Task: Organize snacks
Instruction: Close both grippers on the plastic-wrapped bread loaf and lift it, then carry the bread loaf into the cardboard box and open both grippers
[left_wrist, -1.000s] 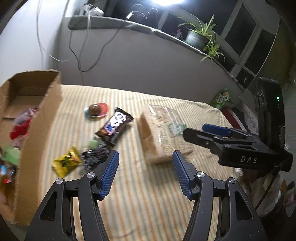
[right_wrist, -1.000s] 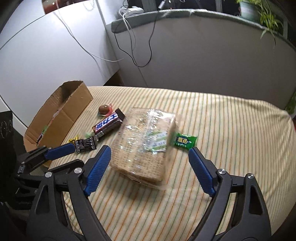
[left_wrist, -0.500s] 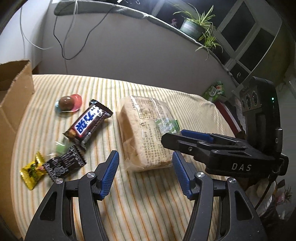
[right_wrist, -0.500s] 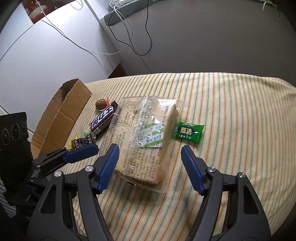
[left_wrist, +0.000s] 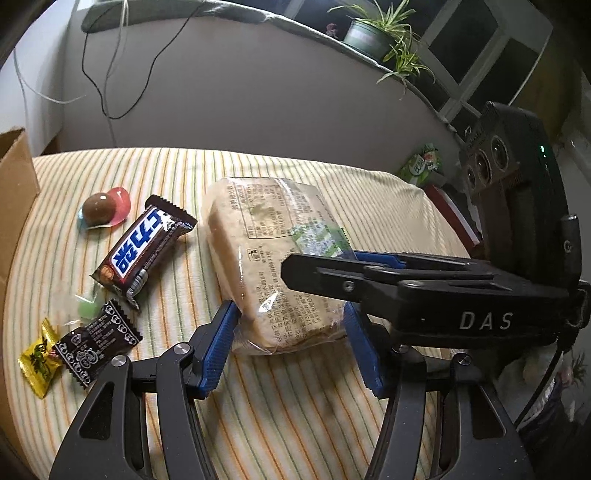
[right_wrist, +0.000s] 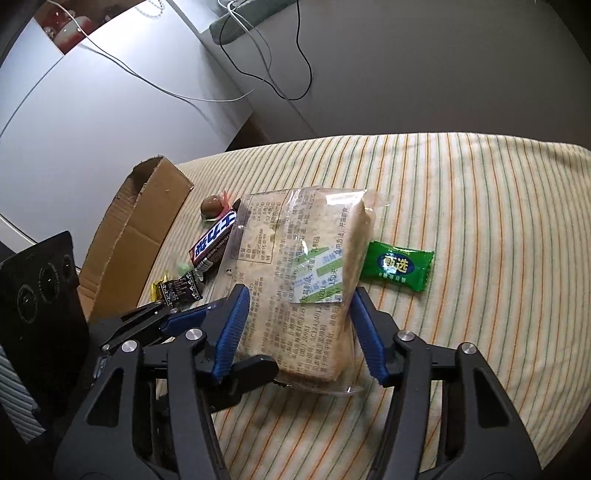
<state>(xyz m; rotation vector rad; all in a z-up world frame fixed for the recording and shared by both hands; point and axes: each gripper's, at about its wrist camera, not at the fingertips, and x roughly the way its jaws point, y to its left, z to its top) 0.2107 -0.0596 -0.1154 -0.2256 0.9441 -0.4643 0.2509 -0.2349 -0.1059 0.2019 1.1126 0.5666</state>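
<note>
I had two claws, one in each hand, and both were at the near end of the bag of bread (left_wrist: 266, 236). The bread lay flat on the stripy cloth (left_wrist: 295, 424), about in the middle.

My left claw (left_wrist: 290, 314) was open, with the end of the bread between its blue pads (left_wrist: 218, 350). The pads were right beside the clear wrap on each side.

My right claw (right_wrist: 300, 293) had just been closing, and the bread was between its pads too. The pads looked like they touched the wrap on both sides. I could not tell if they were squeezing it. One finger of this claw reached across the top of the bread, above my left claw.

To the left of the bread lay a chocolate bar (left_wrist: 142, 247), a round brown sweet (left_wrist: 98, 210), a black packet (left_wrist: 96, 343) and a yellow packet (left_wrist: 38, 358). A green packet (right_wrist: 397, 264) lay just beside the bread on the right. The cardboard box (right_wrist: 147, 221) stood at the left edge of the cloth.
</note>
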